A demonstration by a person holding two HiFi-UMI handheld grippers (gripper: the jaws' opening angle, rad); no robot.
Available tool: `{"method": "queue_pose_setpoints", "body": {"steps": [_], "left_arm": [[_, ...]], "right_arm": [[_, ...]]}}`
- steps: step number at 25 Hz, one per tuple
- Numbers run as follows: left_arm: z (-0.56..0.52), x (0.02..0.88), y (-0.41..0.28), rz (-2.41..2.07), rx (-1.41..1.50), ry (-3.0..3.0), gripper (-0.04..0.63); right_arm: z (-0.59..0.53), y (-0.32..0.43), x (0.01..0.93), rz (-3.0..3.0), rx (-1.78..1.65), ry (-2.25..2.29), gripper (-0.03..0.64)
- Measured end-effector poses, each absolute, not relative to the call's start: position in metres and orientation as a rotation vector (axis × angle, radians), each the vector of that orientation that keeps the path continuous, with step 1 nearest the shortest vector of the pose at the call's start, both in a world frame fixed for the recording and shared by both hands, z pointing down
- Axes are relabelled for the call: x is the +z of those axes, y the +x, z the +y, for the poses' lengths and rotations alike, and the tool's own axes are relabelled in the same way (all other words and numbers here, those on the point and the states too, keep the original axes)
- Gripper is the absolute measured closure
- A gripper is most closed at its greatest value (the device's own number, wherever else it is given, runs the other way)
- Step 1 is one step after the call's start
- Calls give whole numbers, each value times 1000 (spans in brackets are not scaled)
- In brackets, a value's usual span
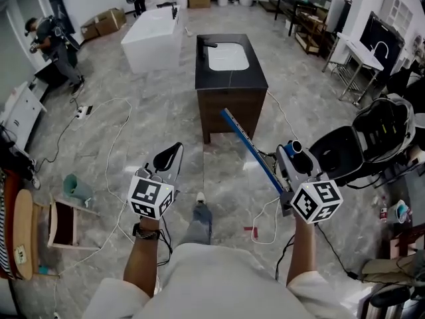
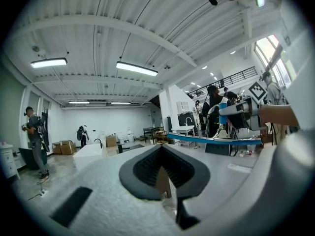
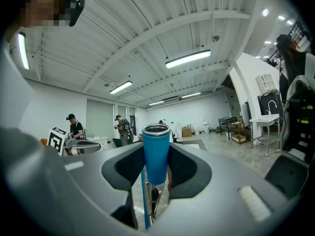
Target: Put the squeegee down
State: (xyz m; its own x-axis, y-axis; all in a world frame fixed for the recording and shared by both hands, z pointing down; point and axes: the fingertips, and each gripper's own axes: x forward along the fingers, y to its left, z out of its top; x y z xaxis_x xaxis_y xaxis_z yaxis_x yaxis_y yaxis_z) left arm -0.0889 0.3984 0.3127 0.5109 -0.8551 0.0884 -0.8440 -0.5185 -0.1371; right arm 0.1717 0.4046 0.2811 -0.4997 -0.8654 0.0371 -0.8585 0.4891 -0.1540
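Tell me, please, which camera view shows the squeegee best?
The head view: the squeegee shows nearly whole, reaching out long and blue from the right gripper. The right gripper view shows only its blue handle between the jaws. The left gripper view shows the blade small, from the side.

No words, numbers or brands are legible. Only black-and-white square markers show, on the left cube [image 1: 151,198] of the left gripper [image 1: 170,155] and the right cube [image 1: 317,201] of the right gripper [image 1: 291,153].

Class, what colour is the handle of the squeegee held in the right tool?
The squeegee handle is blue; the right gripper view shows it best.
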Motion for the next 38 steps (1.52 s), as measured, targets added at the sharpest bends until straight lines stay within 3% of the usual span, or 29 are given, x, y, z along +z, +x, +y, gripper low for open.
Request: {"method": "queue_pose_setpoints", "body": {"steps": [23, 38], "left_arm": [[106, 323, -111, 1440, -260, -2670, 597], [1, 329, -141, 1430, -254, -2712, 597]], "right_arm": [[127, 131, 285, 2639, -280, -1591, 472], [26, 99, 292, 2634, -351, -1623, 472]]}}
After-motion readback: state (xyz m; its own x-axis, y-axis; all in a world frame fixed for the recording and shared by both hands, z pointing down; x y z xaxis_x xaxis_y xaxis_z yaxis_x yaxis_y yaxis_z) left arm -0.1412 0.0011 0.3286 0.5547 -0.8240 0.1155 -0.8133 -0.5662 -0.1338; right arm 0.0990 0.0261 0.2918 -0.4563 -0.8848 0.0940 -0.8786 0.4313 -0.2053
